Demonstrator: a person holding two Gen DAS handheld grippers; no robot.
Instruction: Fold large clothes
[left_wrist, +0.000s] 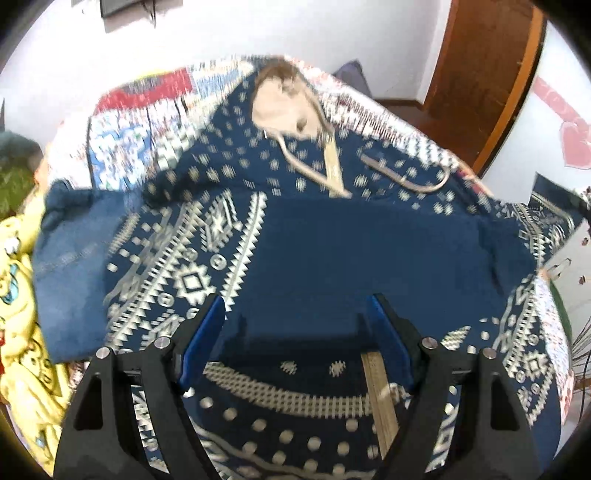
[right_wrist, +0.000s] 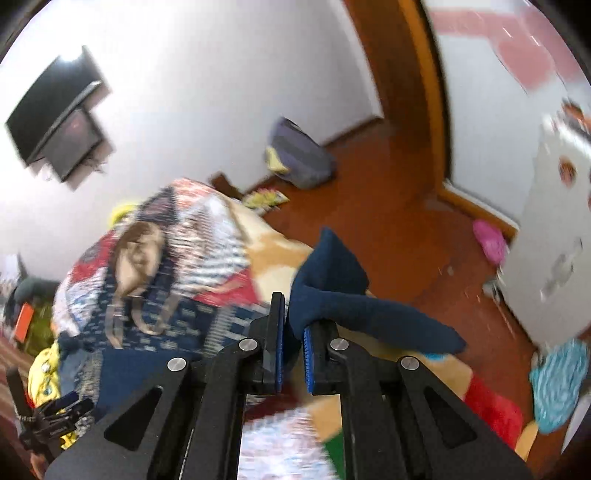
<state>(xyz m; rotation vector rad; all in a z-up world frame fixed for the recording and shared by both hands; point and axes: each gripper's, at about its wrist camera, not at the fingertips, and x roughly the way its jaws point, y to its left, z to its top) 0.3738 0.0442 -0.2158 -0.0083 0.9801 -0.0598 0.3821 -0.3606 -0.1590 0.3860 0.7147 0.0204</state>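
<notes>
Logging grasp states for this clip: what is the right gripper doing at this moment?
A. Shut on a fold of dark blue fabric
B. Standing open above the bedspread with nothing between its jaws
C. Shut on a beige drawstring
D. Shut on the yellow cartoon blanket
A: in the right wrist view the right gripper has its blue pads closed on a bunch of the dark blue fabric, which sticks up and trails off to the right of its fingertips.

Black fingers (left_wrist: 207, 332), blue pads (right_wrist: 308, 360), silver screws.
</notes>
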